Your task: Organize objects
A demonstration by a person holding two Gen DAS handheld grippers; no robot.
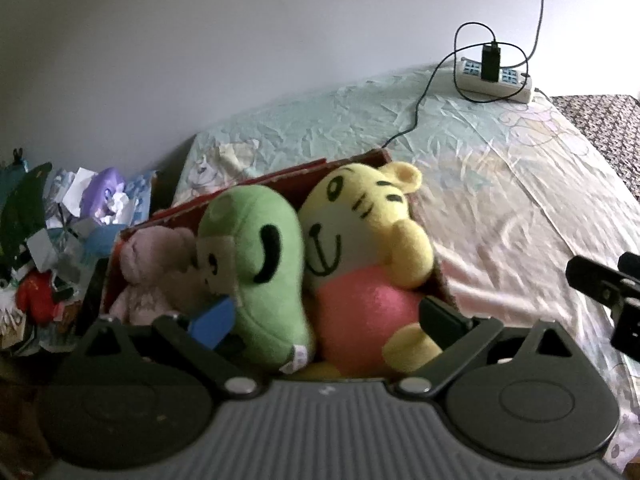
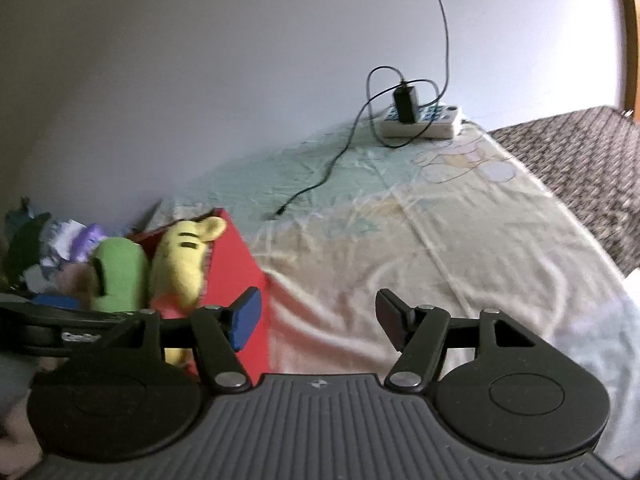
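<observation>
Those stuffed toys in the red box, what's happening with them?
Someone is tidying up with a handheld gripper in each hand. The left gripper sits open around the green plush and yellow tiger plush, packed in the red box beside a pink plush. The right gripper hangs open and empty over the bedsheet.

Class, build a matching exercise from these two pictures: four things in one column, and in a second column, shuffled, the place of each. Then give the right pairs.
Things:
1. green plush
2. yellow tiger plush
3. pink plush
4. power strip

Places:
A. far corner of the bed sheet, by the wall
B. left end of the red box
C. middle of the box
D. right end of the box

Pairs: 1-C, 2-D, 3-B, 4-A
</observation>
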